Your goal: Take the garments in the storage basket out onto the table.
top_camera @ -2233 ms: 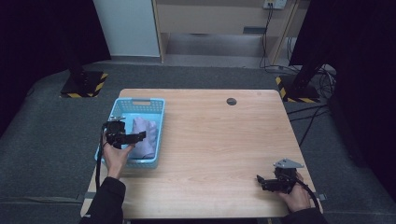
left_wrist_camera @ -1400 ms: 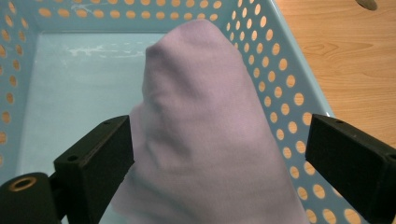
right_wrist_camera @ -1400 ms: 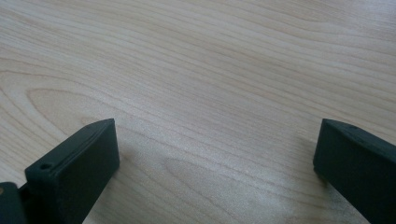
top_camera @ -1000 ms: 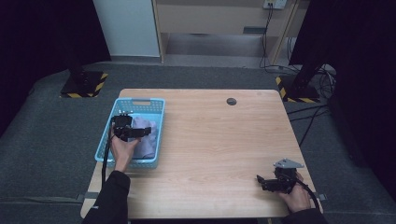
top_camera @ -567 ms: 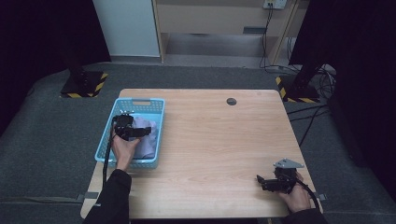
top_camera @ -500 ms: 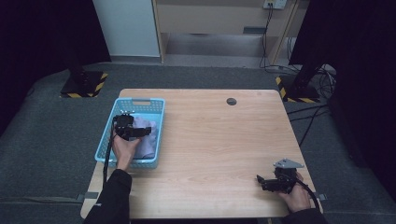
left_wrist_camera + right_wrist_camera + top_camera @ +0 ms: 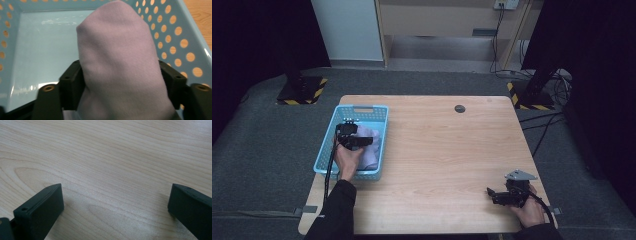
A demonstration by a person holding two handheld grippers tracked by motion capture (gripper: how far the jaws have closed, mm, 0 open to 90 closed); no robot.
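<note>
A light wooden table [image 7: 447,160] is seen across the middle of the high view, set on dark grey carpet, with a pale cabinet at the upper centre of the frame and two black stands with yellow-black striped feet at the upper left and upper right. A light blue perforated basket [image 7: 343,116] is placed at the left edge of the table top, left of centre in the frame. A folded lilac cloth [image 7: 371,148] is found inside the basket, toward its right wall. A small dark round disc [image 7: 459,108] is noted near the table's far edge, upper centre. The left gripper [image 7: 366,141] is held over the basket by the hand [image 7: 348,159] coming in from the lower left; in the left gripper view the cloth [image 7: 120,65] is seen between the two black jaws, which have just been closing and are pressed against its two sides, so the cloth is gripped. The right gripper [image 7: 490,193] is rested at the lower right of the frame, near the table's near edge; in the right gripper view its jaws are spread wide over bare wood [image 7: 112,170], with nothing held.
</note>
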